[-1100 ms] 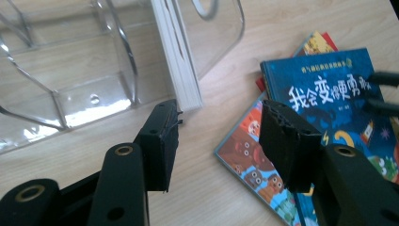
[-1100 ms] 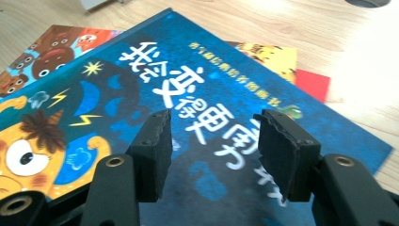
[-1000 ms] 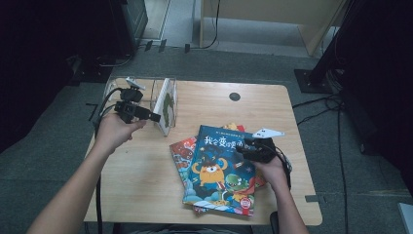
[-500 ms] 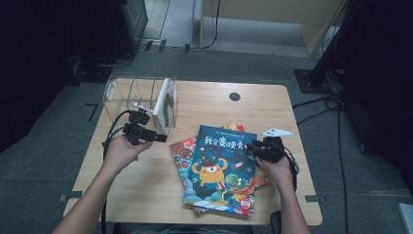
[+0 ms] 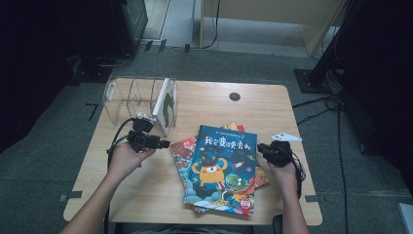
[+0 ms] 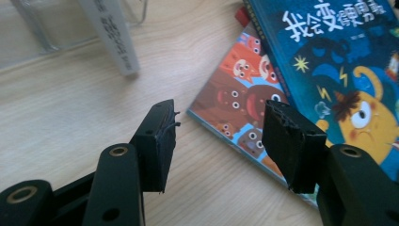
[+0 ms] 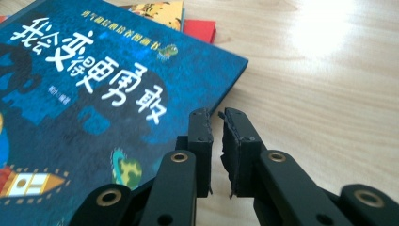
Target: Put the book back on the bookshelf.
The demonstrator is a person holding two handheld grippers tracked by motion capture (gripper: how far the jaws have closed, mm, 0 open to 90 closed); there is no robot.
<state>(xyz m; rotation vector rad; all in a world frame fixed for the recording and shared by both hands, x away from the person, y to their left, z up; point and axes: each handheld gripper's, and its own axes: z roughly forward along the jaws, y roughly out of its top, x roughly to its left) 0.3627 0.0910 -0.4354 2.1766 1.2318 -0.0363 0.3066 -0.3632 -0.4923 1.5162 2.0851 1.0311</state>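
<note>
High view first, from the near edge outward: two forearms come up from the bottom of the wooden table (image 5: 146,195), each hand carrying a black two-jaw tool. Nearest lies a loose stack of picture books, topped by the blue book (image 5: 221,168) with a yellow monster on its cover, which sits slightly askew over an orange-red book (image 5: 182,151) that sticks out to its left. The right gripper (image 5: 265,151) rests low at the blue book's right edge, its jaws pointing toward the cover; in the right gripper view its jaws have just been closing and now stand narrow, with a thin slit between the pads and nothing caught in it, the tips just beside the edge of the blue book (image 7: 94,84), which lies on their left. The left gripper (image 5: 163,144) hangs a little farther up the table, left of the stack, pointing at the orange-red book; in the left gripper view its jaws stand wide apart over bare wood, empty, with the corner of the orange-red book (image 6: 230,108) seen between the tips. Farther back, a white book (image 5: 164,105) stands upright in a clear plastic rack (image 5: 126,95) near the far left corner. A small dark hole (image 5: 234,96) marks the tabletop beyond.
</note>
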